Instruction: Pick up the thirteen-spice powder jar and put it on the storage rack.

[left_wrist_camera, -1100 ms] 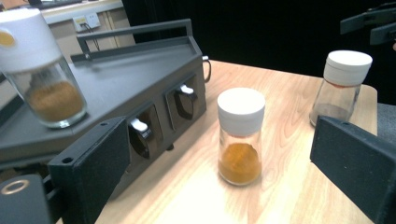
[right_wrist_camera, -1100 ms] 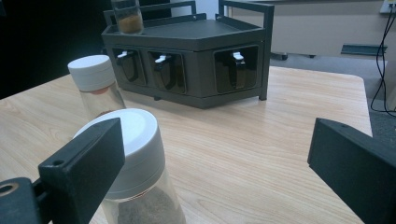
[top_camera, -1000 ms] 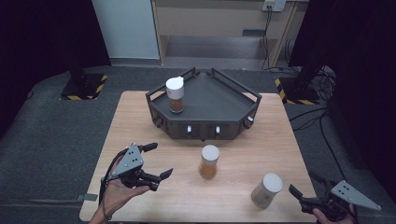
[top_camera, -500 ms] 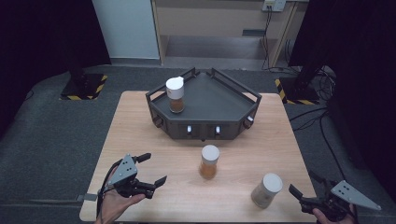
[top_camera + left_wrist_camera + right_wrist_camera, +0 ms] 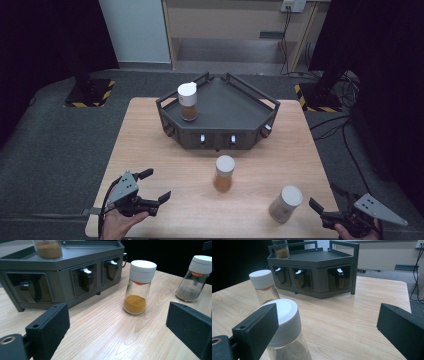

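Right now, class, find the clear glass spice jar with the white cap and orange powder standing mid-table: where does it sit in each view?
High view: the clear glass jar of orange powder stands mid-table, just in front of the dark grey angular rack.
Left gripper view: right of centre, between the black jaws.
Right gripper view: upper left, behind the nearer grey-powder jar.
Shared landmark: the rack.

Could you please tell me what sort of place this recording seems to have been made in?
Probably a lab or studio set up for recording: a lone wooden table on grey carpet, black curtains on both sides, and a stand base with hazard stripes.
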A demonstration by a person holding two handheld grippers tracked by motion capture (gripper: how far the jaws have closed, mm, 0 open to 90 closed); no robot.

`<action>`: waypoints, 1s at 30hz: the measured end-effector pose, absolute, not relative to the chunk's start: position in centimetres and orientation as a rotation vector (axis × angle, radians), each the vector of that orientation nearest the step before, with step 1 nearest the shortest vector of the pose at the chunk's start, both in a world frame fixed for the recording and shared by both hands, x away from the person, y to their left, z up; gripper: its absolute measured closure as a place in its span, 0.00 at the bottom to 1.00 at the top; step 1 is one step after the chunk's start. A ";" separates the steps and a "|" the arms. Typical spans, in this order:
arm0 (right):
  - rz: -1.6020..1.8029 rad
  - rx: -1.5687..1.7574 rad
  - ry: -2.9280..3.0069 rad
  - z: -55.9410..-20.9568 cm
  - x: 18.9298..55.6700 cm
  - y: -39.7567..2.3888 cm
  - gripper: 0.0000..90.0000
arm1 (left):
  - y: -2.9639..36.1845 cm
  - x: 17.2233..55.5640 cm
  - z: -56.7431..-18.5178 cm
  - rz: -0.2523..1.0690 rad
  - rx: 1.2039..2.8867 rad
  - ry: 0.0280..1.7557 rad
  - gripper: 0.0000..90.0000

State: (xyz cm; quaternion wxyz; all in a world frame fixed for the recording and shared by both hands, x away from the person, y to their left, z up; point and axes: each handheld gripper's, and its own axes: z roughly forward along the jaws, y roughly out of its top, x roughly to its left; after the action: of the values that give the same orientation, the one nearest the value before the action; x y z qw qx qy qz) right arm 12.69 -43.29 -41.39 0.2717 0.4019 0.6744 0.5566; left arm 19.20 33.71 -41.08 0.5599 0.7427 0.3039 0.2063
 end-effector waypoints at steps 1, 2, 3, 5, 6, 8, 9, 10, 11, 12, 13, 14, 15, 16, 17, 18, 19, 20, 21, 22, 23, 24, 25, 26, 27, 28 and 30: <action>1.499 1.083 1.816 -41.4 12.7 -43.3 0.05 | 33.9 19.1 -41.2 0.486 1.745 0.727 0.05; 1.498 1.085 1.816 -41.4 12.7 -43.3 0.05 | 34.2 18.9 -41.4 0.483 1.742 0.735 0.05; 1.498 1.086 1.815 -41.4 12.7 -43.3 0.05 | 34.5 18.8 -41.6 0.477 1.739 0.746 0.05; 1.501 1.086 1.812 -41.4 12.7 -43.3 0.05 | 34.9 18.6 -41.9 0.475 1.741 0.769 0.05; 1.500 1.088 1.812 -41.4 12.7 -43.3 0.05 | 35.1 18.5 -42.0 0.476 1.742 0.778 0.05; 1.502 1.097 1.814 -41.5 12.8 -43.3 0.05 | 35.5 18.4 -42.1 0.467 1.726 0.795 0.04; 1.499 1.092 1.815 -41.5 12.8 -43.3 0.05 | 35.6 18.2 -42.1 0.473 1.719 0.797 0.04; 1.498 1.092 1.816 -41.5 12.8 -43.3 0.05 | 35.7 18.1 -42.2 0.485 1.712 0.796 0.04; 1.499 1.090 1.816 -41.5 12.8 -43.3 0.05 | 35.8 18.1 -42.3 0.491 1.707 0.792 0.04; 1.500 1.091 1.816 -41.5 12.9 -43.3 0.05 | 35.8 18.1 -42.3 0.497 1.705 0.792 0.04; 1.500 1.094 1.814 -41.5 12.9 -43.3 0.05 | 35.7 18.0 -42.3 0.513 1.708 0.799 0.04; 1.500 1.101 1.811 -41.5 12.9 -43.3 0.05 | 35.7 18.0 -42.3 0.523 1.712 0.801 0.04; 1.499 1.103 1.810 -41.5 12.9 -43.3 0.05 | 35.7 17.9 -42.3 0.539 1.713 0.805 0.04; 1.501 1.105 1.808 -41.5 12.9 -43.3 0.05 | 35.7 17.8 -42.3 0.552 1.713 0.806 0.04; 1.501 1.106 1.806 -41.5 12.9 -43.3 0.04 | 35.7 17.8 -42.3 0.561 1.714 0.808 0.04; 1.499 1.105 1.805 -41.5 12.9 -43.3 0.04 | 35.8 17.7 -42.3 0.568 1.711 0.811 0.04; 1.497 1.105 1.805 -41.5 13.0 -43.3 0.04 | 35.8 17.6 -42.4 0.578 1.707 0.814 0.04; 1.495 1.103 1.806 -41.5 13.0 -43.2 0.04 | 35.9 17.6 -42.4 0.583 1.705 0.817 0.04; 1.495 1.103 1.806 -41.5 13.0 -43.2 0.04 | 36.0 17.5 -42.4 0.588 1.703 0.824 0.04; 1.495 1.104 1.806 -41.5 13.0 -43.2 0.04 | 36.0 17.6 -42.4 0.588 1.703 0.828 0.04; 1.496 1.104 1.807 -41.5 13.0 -43.2 0.04 | 36.1 17.6 -42.4 0.585 1.702 0.835 0.03; 1.493 1.101 1.809 -41.5 13.1 -43.2 0.04 | 36.1 17.6 -42.4 0.584 1.702 0.835 0.03; 1.492 1.102 1.810 -41.5 13.1 -43.2 0.04 | 36.0 17.6 -42.4 0.585 1.705 0.834 0.03; 1.493 1.101 1.809 -41.5 13.0 -43.2 0.03 | 36.0 17.6 -42.3 0.585 1.709 0.832 0.03; 1.495 1.100 1.808 -41.6 13.0 -43.2 0.03 | 35.9 17.7 -42.3 0.585 1.712 0.830 0.03; 1.495 1.100 1.807 -41.6 13.0 -43.2 0.03 | 35.9 17.7 -42.3 0.587 1.716 0.827 0.03; 1.495 1.098 1.809 -41.6 13.0 -43.2 0.02 | 35.8 17.7 -42.3 0.586 1.722 0.821 0.03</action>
State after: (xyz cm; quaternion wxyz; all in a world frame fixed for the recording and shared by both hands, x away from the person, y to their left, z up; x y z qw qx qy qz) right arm 13.02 -43.21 -41.57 0.2718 0.4080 0.6717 0.5554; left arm 17.72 35.81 -42.29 0.5424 0.7250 0.3455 0.2467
